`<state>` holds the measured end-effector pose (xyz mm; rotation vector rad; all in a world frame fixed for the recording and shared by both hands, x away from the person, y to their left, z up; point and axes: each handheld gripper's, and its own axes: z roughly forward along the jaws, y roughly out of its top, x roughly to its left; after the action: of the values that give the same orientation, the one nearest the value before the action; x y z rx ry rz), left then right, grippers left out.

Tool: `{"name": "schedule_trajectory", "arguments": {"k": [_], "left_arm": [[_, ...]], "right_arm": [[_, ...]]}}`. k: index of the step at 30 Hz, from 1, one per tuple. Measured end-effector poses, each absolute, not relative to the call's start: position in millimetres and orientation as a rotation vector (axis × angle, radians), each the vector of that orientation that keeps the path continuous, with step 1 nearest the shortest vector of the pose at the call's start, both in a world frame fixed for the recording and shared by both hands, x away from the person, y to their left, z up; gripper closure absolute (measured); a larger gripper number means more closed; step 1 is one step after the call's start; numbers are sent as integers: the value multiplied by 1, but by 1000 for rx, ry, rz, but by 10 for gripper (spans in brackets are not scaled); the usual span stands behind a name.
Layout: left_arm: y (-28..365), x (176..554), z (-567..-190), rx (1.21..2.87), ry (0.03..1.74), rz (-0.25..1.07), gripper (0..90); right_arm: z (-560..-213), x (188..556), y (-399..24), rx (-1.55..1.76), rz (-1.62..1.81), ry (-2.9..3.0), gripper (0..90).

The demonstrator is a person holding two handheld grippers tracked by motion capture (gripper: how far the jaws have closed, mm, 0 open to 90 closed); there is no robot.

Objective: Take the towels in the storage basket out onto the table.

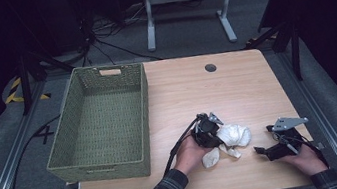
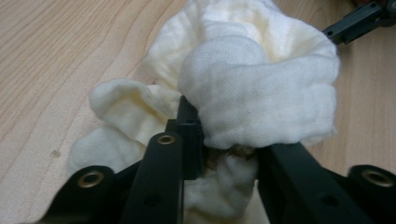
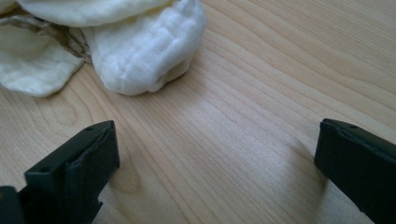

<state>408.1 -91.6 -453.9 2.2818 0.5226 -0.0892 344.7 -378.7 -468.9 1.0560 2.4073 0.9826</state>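
- Green woven basket (image 1: 98,125) at the table's (image 1: 236,84) left, nothing inside.
- Left gripper (image 1: 213,128) near the front edge, clamped on a crumpled white cloth (image 1: 233,136) (bunched against the wood).
- Right gripper (image 1: 263,141) just beside the cloth, jaws spread wide, holding nothing.

Beyond my wooden table (image 1: 236,84): grey carpet floor (image 1: 187,31), white-legged desk frame (image 1: 188,0), black cables (image 1: 107,38), dark surroundings, hazard tape (image 1: 14,89) far left.
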Motion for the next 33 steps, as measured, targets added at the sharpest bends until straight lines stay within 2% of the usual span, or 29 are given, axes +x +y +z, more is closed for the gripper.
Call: {"name": "schedule_trajectory", "arguments": {"k": [5, 11, 19, 25, 28, 29, 30, 33], "left_arm": [[-85, 408, -446, 2259, 520, -78, 471], [-70, 404, -431, 2233, 514, -57, 397], [-51, 397, -425, 2201, 531, -36, 400], [-40, 387, -428, 2217, 544, -12, 452], [-37, 383, -430, 2209, 562, -11, 461], [-35, 381, -431, 2217, 568, -11, 461], [-34, 378, -432, 2223, 570, -10, 465], [-31, 372, -434, 2234, 574, 8, 471]], "right_arm": [[-469, 345, -379, 1055, 983, 2407, 3], [-469, 345, -379, 1055, 983, 2407, 3], [-469, 345, -379, 1055, 984, 2408, 3], [-469, 345, -379, 1047, 982, 2417, 9], [-464, 344, -380, 1054, 1011, 2438, 121], [-464, 344, -380, 1054, 1011, 2438, 121], [-462, 344, -380, 1055, 1028, 2452, 176], [-457, 342, -377, 1038, 1059, 2463, 216]]}}
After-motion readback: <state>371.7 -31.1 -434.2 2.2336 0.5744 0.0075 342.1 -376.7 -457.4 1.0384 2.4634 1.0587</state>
